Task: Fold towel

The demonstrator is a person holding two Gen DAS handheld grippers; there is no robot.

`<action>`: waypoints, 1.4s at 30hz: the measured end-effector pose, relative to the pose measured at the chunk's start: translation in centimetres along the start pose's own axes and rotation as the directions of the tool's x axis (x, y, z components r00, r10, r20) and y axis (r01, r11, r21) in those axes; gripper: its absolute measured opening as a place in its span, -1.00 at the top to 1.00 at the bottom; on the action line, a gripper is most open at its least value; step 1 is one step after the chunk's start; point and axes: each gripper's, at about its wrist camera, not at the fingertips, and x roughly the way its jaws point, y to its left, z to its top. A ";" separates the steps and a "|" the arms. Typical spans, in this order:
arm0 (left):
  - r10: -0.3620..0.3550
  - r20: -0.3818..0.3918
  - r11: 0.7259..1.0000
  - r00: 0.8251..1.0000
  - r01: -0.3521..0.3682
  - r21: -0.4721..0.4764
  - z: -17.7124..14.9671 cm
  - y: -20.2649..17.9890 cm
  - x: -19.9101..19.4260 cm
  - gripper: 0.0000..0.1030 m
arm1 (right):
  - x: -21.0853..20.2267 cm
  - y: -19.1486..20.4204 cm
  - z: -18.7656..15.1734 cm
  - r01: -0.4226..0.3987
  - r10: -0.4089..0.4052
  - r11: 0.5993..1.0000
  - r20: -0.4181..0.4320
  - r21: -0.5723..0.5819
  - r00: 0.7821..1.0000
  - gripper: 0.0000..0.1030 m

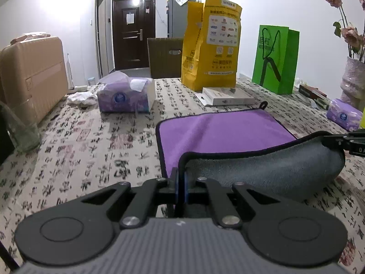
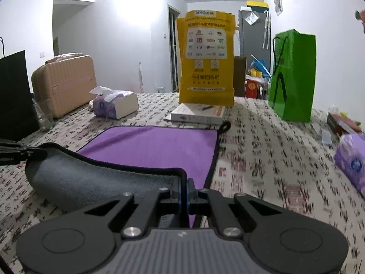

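Observation:
A towel, purple on top [image 1: 219, 132] and grey underneath, with black trim, lies on the patterned table. Its near edge is lifted and curls over, showing the grey side [image 1: 262, 171]. My left gripper [image 1: 181, 182] is shut on the near left corner of the towel. My right gripper [image 2: 184, 189] is shut on the near right corner; the grey underside [image 2: 91, 180] sags between the two grippers. The far half [image 2: 155, 146] lies flat, with a black hanging loop [image 2: 225, 126] at its far right corner.
Beyond the towel stand a yellow paper bag [image 1: 212, 45], a white flat box [image 1: 228, 98], a green bag [image 1: 276, 57] and a purple tissue box [image 1: 125, 96]. A tan suitcase [image 1: 29, 75] is at the left. A second tissue pack [image 2: 351, 159] and a vase [image 1: 352, 80] are at the right.

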 end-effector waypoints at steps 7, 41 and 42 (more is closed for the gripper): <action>0.003 0.016 0.999 1.000 -0.003 0.044 2.5 0.6 1.8 0.90 | 2.0 -0.3 2.2 -0.002 0.003 0.999 0.021 -0.044 1.000 0.92; -0.033 -0.081 0.999 0.996 0.032 -0.012 9.6 4.3 16.3 0.90 | 15.6 -6.0 8.6 -0.038 0.038 0.999 -0.025 -0.025 0.999 0.93; -0.033 -0.091 0.999 0.995 0.032 -0.019 9.6 4.5 16.9 0.90 | 16.0 -6.2 8.6 -0.041 0.040 0.999 -0.031 -0.019 0.999 0.93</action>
